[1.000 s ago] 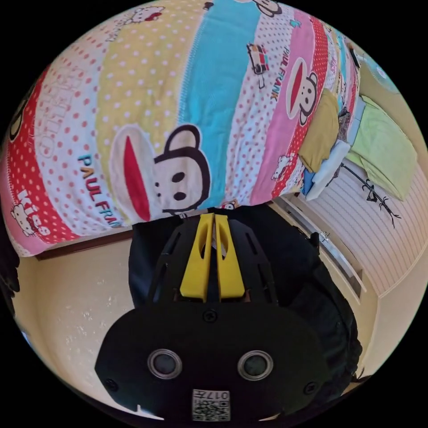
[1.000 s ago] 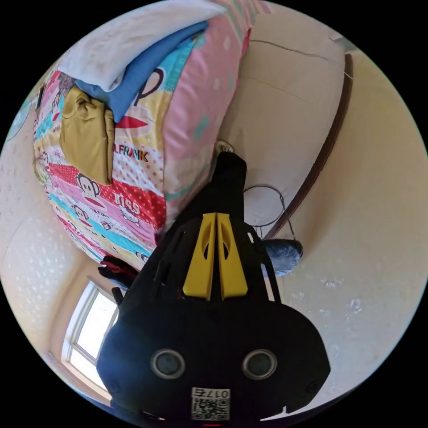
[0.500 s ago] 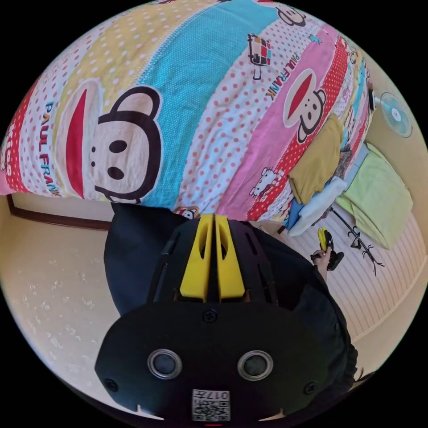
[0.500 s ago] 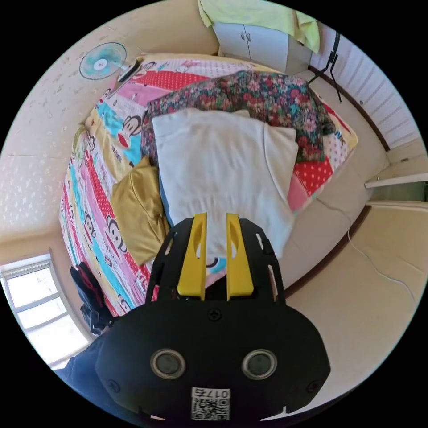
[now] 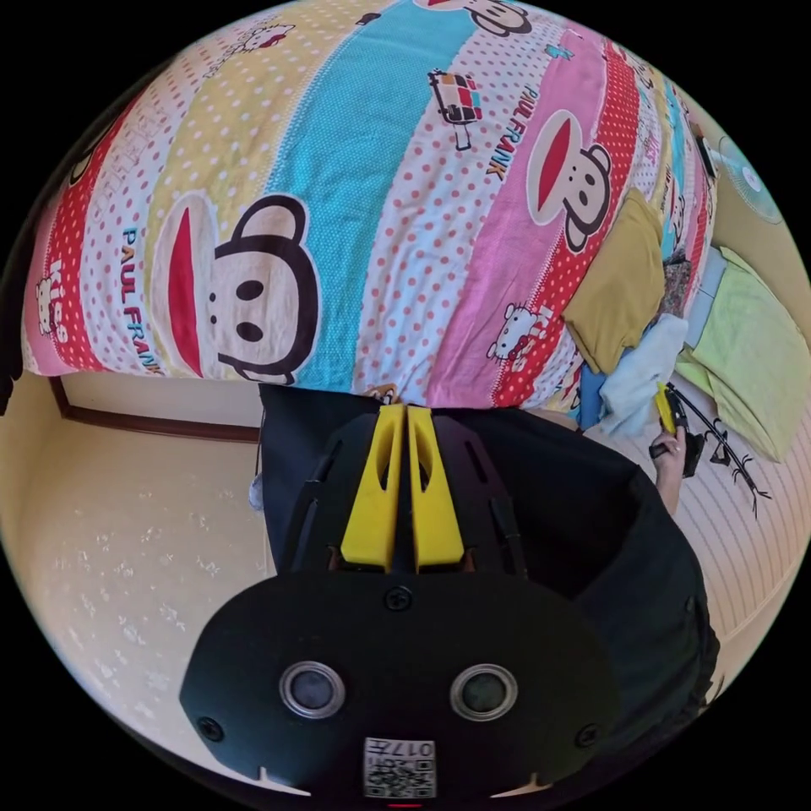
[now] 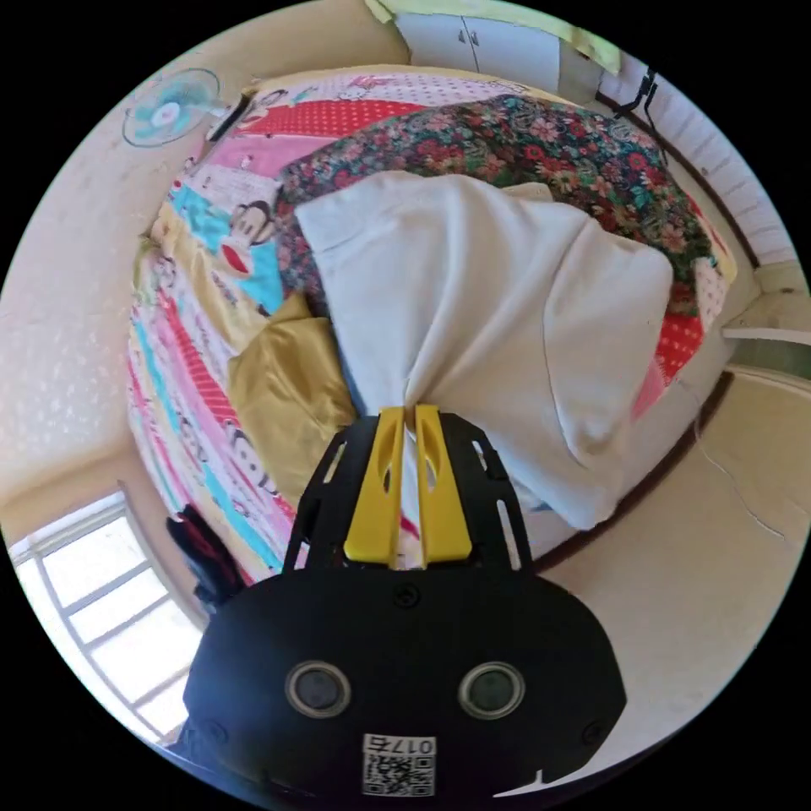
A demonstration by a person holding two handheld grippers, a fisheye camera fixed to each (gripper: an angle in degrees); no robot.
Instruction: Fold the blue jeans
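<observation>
Pinching the dark blue denim jeans (image 5: 583, 507) with the left gripper (image 5: 406, 410), yellow jaws pressed almost flat together on the upper edge of the cloth. Holding the jeans just off the near edge of the striped cartoon-print bedsheet (image 5: 405, 169), the dark fabric hanging down either side of the gripper over the pale floor (image 5: 127, 524). Clamping the right gripper (image 6: 410, 411) on a large white cloth (image 6: 490, 321), jaws closed to a narrow slit, fabric bunching into pleats at the tips. Lying on the same bedsheet: a folded mustard-yellow garment (image 6: 287, 389) just beside the white cloth, and a dark floral quilt (image 6: 549, 144) beyond it.
</observation>
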